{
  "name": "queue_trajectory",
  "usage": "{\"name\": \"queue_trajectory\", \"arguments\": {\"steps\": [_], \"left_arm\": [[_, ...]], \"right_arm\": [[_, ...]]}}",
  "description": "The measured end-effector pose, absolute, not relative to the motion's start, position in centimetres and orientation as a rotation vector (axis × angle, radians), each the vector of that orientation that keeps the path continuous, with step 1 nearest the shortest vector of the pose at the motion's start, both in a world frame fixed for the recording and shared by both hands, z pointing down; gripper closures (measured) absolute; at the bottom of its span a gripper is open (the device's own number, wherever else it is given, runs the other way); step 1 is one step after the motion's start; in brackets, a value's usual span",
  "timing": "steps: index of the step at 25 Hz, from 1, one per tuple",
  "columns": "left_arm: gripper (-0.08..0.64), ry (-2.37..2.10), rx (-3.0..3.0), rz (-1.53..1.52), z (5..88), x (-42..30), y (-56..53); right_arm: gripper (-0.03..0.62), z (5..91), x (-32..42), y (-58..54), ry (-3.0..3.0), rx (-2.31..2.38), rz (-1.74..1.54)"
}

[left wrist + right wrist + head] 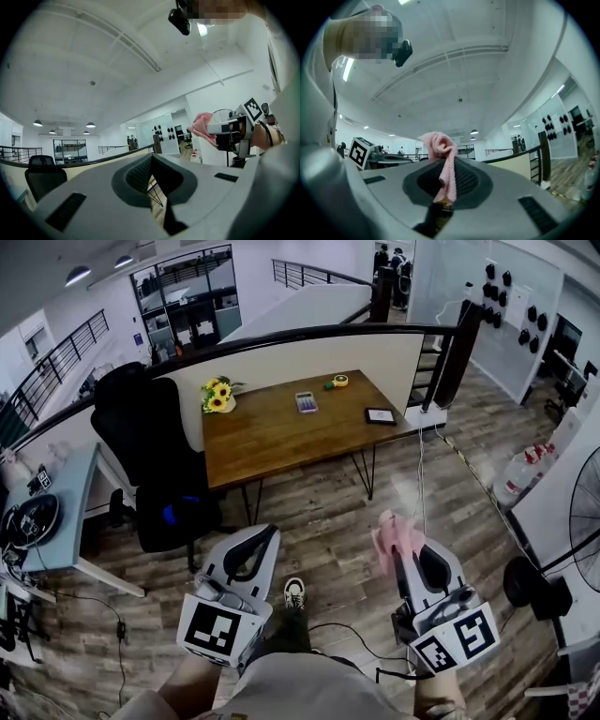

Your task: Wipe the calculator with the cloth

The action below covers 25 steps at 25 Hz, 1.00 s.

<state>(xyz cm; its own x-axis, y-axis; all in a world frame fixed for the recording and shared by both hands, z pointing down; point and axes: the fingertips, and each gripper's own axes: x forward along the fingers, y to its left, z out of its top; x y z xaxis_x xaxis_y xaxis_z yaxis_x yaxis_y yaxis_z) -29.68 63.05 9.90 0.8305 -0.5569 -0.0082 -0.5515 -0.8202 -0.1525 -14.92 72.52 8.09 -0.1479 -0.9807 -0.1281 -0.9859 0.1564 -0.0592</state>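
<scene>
The grey calculator (306, 401) lies far ahead on a brown wooden table (272, 442), well out of reach of both grippers. A pink cloth (397, 536) is bunched up and pinched in my right gripper (403, 557), which is shut on it and held low over the floor. In the right gripper view the cloth (443, 161) sticks up from the jaws and droops between them. My left gripper (265, 538) is held beside it, shut with nothing in it. The left gripper view (152, 165) also shows the cloth (202, 125) at the right.
On the table stand sunflowers (217, 396), a yellow-green roll (339, 382) and a small tablet (381, 415). A black office chair (155, 460) sits left of the table, a light desk (66, 521) further left. Cables (347, 638) and a fan (586, 512) lie nearby.
</scene>
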Motion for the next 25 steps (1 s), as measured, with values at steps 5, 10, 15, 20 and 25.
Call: {"name": "queue_trajectory", "arguments": {"steps": [5,10,15,20,25], "left_arm": [[0.557,0.869,-2.862,-0.060,10.0,-28.0,59.9],[0.557,0.859,-2.868,-0.055,10.6,-26.3,55.0],[0.557,0.855,-2.887,-0.056,10.2,-24.8,49.2],[0.557,0.847,-2.896,-0.073,10.3,-23.2,42.0],[0.557,0.827,-2.926,-0.084,10.7,-21.9,34.3]], "right_arm": [[0.552,8.1,-13.4,69.6,2.292,-1.966,0.069],[0.552,9.0,-11.7,64.9,2.279,-1.984,0.043],[0.552,8.8,-9.9,59.1,2.262,-1.994,0.017],[0.552,8.7,-8.4,52.1,2.265,-2.006,-0.015],[0.552,9.3,-7.7,44.3,2.280,-2.014,-0.058]]}}
